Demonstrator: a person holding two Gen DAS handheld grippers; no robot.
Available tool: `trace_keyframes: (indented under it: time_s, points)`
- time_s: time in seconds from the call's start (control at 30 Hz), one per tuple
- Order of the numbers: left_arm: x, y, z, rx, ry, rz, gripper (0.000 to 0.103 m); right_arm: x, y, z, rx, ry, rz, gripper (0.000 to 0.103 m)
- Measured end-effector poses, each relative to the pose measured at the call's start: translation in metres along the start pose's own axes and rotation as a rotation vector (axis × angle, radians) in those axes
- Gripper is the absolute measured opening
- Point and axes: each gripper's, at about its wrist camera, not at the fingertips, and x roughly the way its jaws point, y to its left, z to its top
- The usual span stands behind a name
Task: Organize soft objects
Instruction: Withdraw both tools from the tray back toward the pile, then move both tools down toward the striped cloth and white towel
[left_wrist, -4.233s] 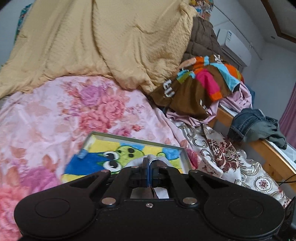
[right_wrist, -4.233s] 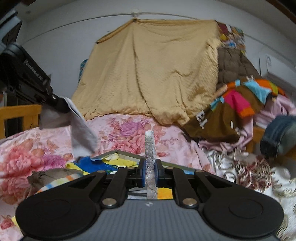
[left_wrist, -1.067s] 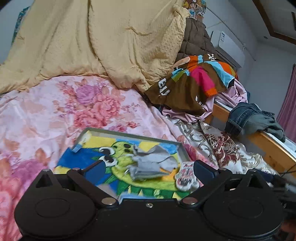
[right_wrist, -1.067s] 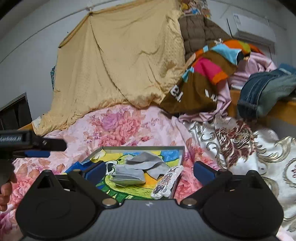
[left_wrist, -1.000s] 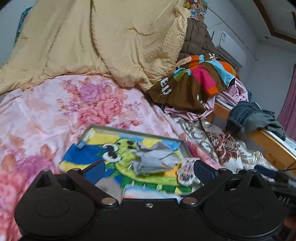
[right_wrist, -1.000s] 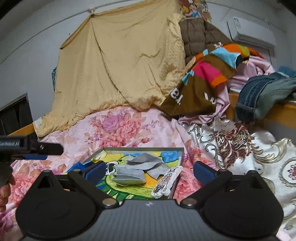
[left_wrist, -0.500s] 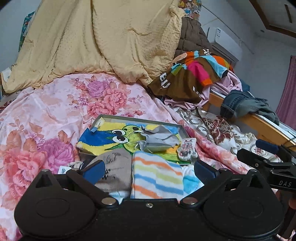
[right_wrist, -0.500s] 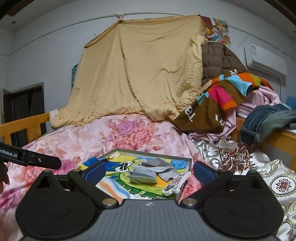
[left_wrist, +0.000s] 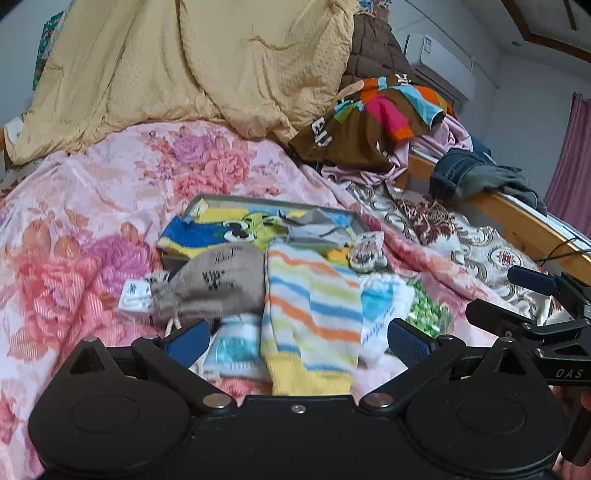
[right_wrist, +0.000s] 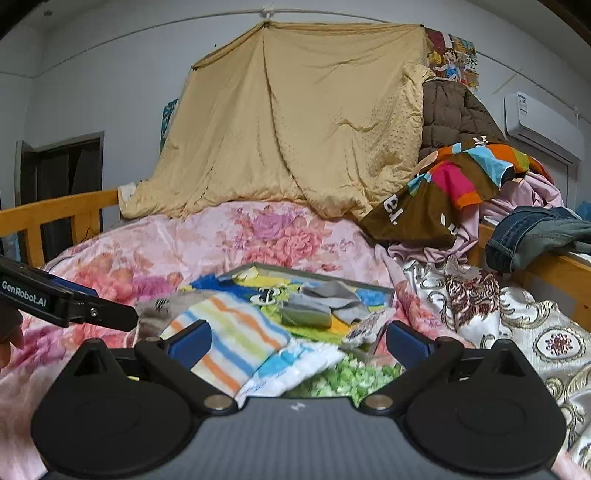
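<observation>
A shallow cartoon-print tray (left_wrist: 207, 201) lies on the pink floral bedspread and holds grey socks (left_wrist: 317, 229) and a small patterned sock (left_wrist: 365, 247) at its right rim. In front of it lie a striped sock (left_wrist: 310, 314), a brown-grey sock with a tag (left_wrist: 214, 284) and a white-and-blue sock (left_wrist: 380, 299). My left gripper (left_wrist: 297, 338) is open and empty just above the striped sock. My right gripper (right_wrist: 297, 339) is open and empty above the same pile (right_wrist: 229, 339); the tray (right_wrist: 369, 286) and grey socks (right_wrist: 328, 295) lie beyond it.
A yellow quilt (right_wrist: 295, 129) hangs at the back. A heap of clothes (right_wrist: 461, 192) and jeans (right_wrist: 535, 232) sit on the right by a wooden bed rail (left_wrist: 517, 218). A green patterned cloth (right_wrist: 351, 373) lies under the socks. The other gripper shows at each view's edge.
Both grippers were shut on socks 4 s ago and are now open. They have pulled back from the tray, bringing the sock pile in front of it into view.
</observation>
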Motion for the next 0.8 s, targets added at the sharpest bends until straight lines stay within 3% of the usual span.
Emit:
trace_keyframes:
  time_s: [0.3, 0.8]
  points:
    - [-0.003, 0.006, -0.021, 0.006, 0.037, 0.006, 0.102, -0.010, 0.011, -0.015, -0.009, 0.060, 0.002, 0.103]
    - [0.008, 0.006, -0.034, 0.003, 0.092, 0.013, 0.102, 0.008, 0.014, -0.033, -0.039, 0.132, 0.012, 0.103]
